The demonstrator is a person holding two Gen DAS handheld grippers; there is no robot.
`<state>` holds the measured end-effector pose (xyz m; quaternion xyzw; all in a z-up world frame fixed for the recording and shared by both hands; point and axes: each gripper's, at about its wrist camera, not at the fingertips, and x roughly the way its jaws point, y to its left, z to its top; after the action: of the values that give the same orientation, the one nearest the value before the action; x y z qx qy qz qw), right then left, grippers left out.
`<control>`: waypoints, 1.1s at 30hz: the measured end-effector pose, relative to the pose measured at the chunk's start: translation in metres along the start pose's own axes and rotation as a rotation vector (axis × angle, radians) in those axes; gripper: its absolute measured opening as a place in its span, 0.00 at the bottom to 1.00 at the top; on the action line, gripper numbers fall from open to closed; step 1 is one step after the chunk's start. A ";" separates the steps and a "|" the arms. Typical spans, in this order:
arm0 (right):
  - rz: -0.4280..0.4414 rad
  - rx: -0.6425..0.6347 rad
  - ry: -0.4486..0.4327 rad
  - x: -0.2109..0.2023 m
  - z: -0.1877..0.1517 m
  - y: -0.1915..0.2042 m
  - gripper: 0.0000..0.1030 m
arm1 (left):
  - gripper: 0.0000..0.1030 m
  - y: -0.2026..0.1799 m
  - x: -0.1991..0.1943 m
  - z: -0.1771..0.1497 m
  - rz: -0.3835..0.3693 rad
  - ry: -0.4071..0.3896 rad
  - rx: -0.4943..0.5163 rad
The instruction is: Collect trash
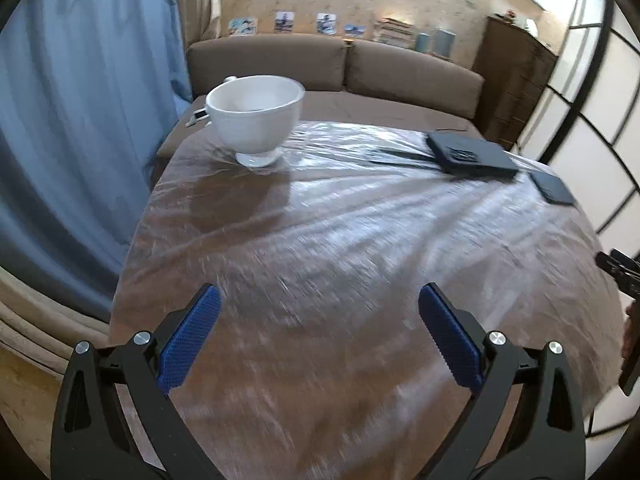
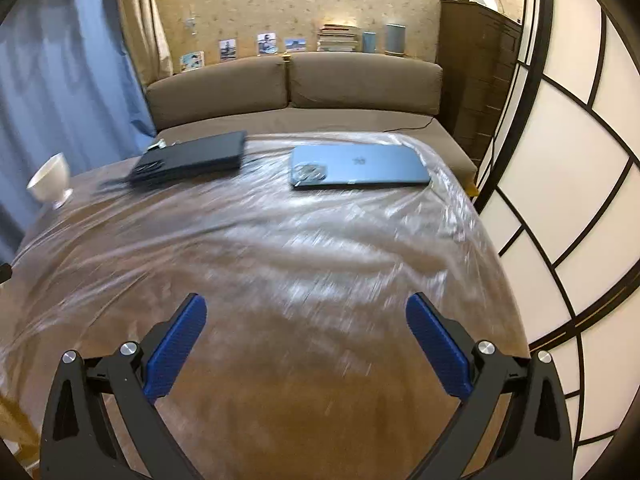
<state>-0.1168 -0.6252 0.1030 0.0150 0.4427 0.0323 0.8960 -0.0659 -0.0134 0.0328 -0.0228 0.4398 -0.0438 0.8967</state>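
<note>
A white footed bowl (image 1: 256,116) stands at the far left of a brown table (image 1: 320,264) covered with clear plastic film; it also shows small at the left in the right wrist view (image 2: 50,182). No loose trash shows on the table. My left gripper (image 1: 320,300) is open and empty above the table's near part. My right gripper (image 2: 306,308) is open and empty above the near part too. Part of the right gripper shows at the right edge of the left wrist view (image 1: 620,272).
A black phone (image 2: 192,158) and a blue phone (image 2: 360,166) lie face down at the table's far side; they also show in the left wrist view (image 1: 472,154) (image 1: 554,188). A brown sofa (image 2: 296,84) stands behind, a blue curtain (image 1: 80,120) at left, a panelled screen (image 2: 560,160) at right.
</note>
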 end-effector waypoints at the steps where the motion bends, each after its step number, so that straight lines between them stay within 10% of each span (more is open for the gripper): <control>1: -0.004 0.007 0.006 0.009 0.006 -0.004 0.96 | 0.97 0.003 0.007 0.004 0.012 0.003 -0.004; 33: -0.060 0.012 0.078 0.058 0.015 -0.023 0.96 | 0.99 0.015 0.064 0.024 0.098 0.045 0.001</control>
<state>-0.0686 -0.6438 0.0651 0.0058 0.4779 0.0032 0.8784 -0.0072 -0.0051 -0.0041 0.0002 0.4605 -0.0003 0.8877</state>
